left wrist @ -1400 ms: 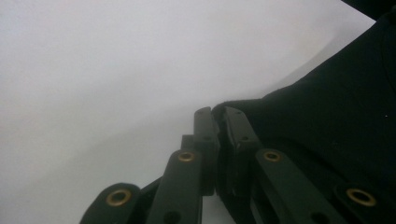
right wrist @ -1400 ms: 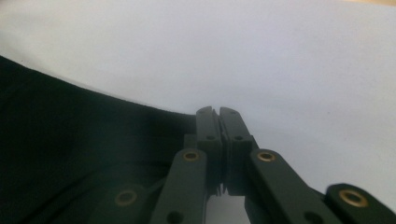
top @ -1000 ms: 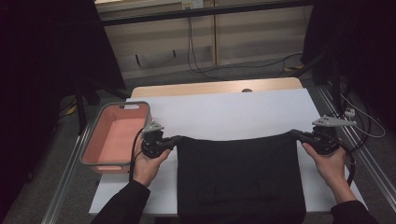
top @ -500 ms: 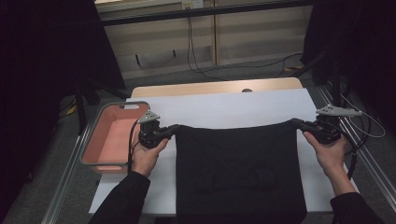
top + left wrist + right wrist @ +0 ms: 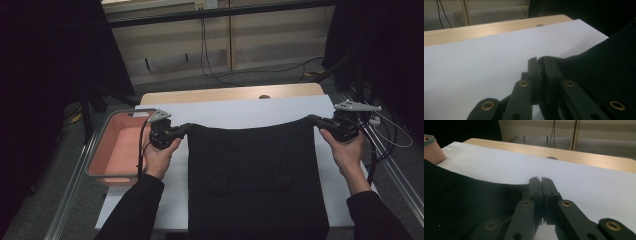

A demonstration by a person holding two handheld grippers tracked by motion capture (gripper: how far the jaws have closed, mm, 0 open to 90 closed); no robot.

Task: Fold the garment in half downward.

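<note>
The black cloth (image 5: 255, 180) lies on the white sheet (image 5: 240, 112) that covers the table. It is most likely a piece of clothing, but it is too dark to say which kind. Its far edge is pulled tight between two grippers, one at each far corner, and it sags a little in the middle. The near part hangs over the table edge closest to the person. I think the person holds it this way to spread it out flat, so it has no folds before the next step.

The left gripper (image 5: 541, 65) is at the cloth's far left corner. Its jaws are pinched nearly together, and a bit of black cloth is caught between them. The right gripper (image 5: 541, 185) is at the cloth's far right corner. Its jaws are also squeezed tight, with the thin edge of the cloth running right into them.

A pink tub (image 5: 107, 152) sits left of the cloth, just past the left hand (image 5: 159, 156). The right hand (image 5: 347, 150) is at the cloth's right side.
</note>
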